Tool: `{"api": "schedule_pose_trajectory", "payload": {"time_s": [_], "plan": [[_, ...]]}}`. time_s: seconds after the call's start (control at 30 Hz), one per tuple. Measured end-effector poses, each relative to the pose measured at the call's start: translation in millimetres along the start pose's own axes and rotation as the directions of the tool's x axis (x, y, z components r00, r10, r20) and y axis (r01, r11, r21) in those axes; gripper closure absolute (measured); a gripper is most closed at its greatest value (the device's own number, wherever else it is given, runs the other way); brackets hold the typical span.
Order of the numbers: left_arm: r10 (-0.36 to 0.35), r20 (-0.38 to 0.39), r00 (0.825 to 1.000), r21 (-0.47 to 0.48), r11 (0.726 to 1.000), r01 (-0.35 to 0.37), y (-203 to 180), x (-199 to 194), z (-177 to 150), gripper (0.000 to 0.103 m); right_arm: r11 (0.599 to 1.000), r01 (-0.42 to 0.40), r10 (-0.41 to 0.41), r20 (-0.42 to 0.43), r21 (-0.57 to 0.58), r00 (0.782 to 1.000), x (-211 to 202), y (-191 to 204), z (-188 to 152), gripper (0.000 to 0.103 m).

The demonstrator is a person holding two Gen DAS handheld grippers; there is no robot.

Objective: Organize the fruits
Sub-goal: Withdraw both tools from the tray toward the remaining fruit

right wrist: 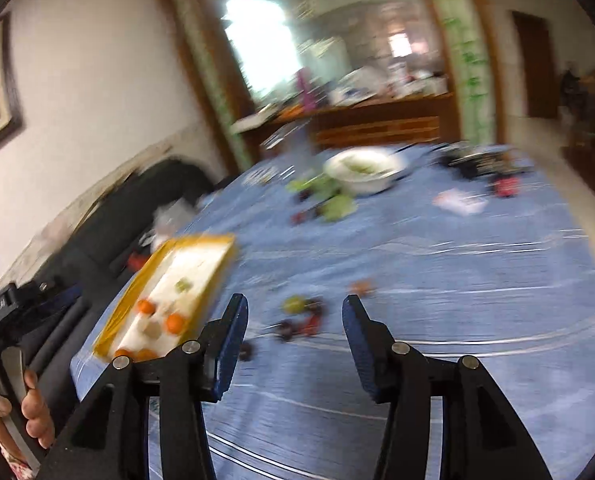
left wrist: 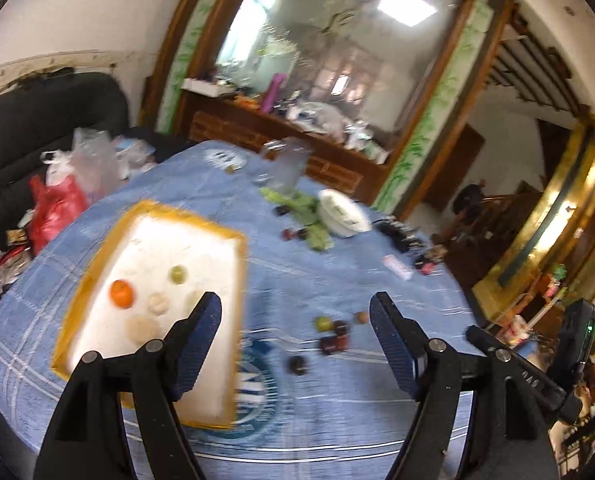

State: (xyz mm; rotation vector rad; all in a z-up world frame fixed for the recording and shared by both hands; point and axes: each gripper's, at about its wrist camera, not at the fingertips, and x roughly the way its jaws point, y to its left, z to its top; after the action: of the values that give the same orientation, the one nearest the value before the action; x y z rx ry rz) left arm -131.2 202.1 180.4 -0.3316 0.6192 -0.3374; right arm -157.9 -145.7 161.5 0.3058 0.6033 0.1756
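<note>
Both my left gripper (left wrist: pixel 295 344) and right gripper (right wrist: pixel 295 344) hang spread and empty above the blue checked tablecloth (left wrist: pixel 337 420). I judge I'm between placements: some fruit sits in the yellow-rimmed white foam tray (left wrist: pixel 233 236). Next I should reach the small loose fruits (left wrist: pixel 331 334) just beside it.

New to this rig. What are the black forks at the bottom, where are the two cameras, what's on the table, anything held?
There is no robot here: a person holds a handheld two-finger tool in each hand. Each picture comes from a fisheye camera mounted on one tool, looking forward along its fingers, so the black forks are the left tool and the right tool. Both stand open with nothing between the fingers.

On the blue tablecloth lies a white tray with a yellow rim holding an orange, a green fruit and some pale round pieces. Loose small fruits sit beside it, and a white bowl with green scraps stands farther back. Both pictures are motion-blurred, so the small fruits are hard to identify.
</note>
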Motion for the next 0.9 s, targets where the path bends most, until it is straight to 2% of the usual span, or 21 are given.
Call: {"api": "schedule_pose_trajectory", "payload": {"time_s": [0.1, 0.2, 0.3, 0.33, 0.4, 0.53, 0.63, 0.8, 0.9], "plan": [[-0.101, 0.017, 0.995, 0.017, 0.995, 0.100, -34, -10, 15, 0.027, 0.995, 0.088, -0.091, 0.086, 0.036, 0.992, -60, -37, 28, 0.050], [-0.148, 0.046, 0.988, 0.074, 0.987, 0.145, -67, -22, 31, 0.025, 0.978, 0.203, -0.206, 0.148, 0.037, 0.967, -110, -60, 63, 0.050], [-0.146, 0.086, 0.986, 0.130, 0.982, 0.134, -94, -33, 42, 0.016, 0.966, 0.256, -0.259, 0.214, 0.042, 0.942, -143, -72, 96, 0.045], [-0.137, 0.097, 0.986, 0.138, 0.983, 0.123, -97, -34, 43, 0.016, 0.964, 0.261, -0.263, 0.229, 0.043, 0.937, -149, -76, 104, 0.036], [-0.110, 0.110, 0.988, 0.156, 0.983, 0.092, -104, -34, 37, 0.015, 0.968, 0.247, -0.250, 0.256, 0.046, 0.934, -149, -79, 114, 0.034], [-0.043, 0.061, 0.997, 0.133, 0.990, 0.034, -94, -17, 18, 0.015, 0.988, 0.149, -0.153, 0.212, 0.034, 0.965, -111, -75, 109, 0.034], [0.016, 0.015, 1.000, 0.058, 0.998, -0.017, -69, -4, 2, 0.015, 0.998, 0.071, -0.070, 0.153, 0.001, 0.986, -66, -68, 98, 0.034], [0.152, -0.039, 0.988, -0.035, 0.988, -0.153, -24, 12, -9, 0.015, 0.999, -0.054, 0.054, 0.047, -0.008, 0.997, 6, -50, 78, 0.034], [0.194, -0.047, 0.980, -0.061, 0.979, -0.197, -7, 20, -12, 0.015, 0.995, -0.099, 0.099, -0.021, -0.010, 0.995, 47, -41, 63, 0.034]]}}
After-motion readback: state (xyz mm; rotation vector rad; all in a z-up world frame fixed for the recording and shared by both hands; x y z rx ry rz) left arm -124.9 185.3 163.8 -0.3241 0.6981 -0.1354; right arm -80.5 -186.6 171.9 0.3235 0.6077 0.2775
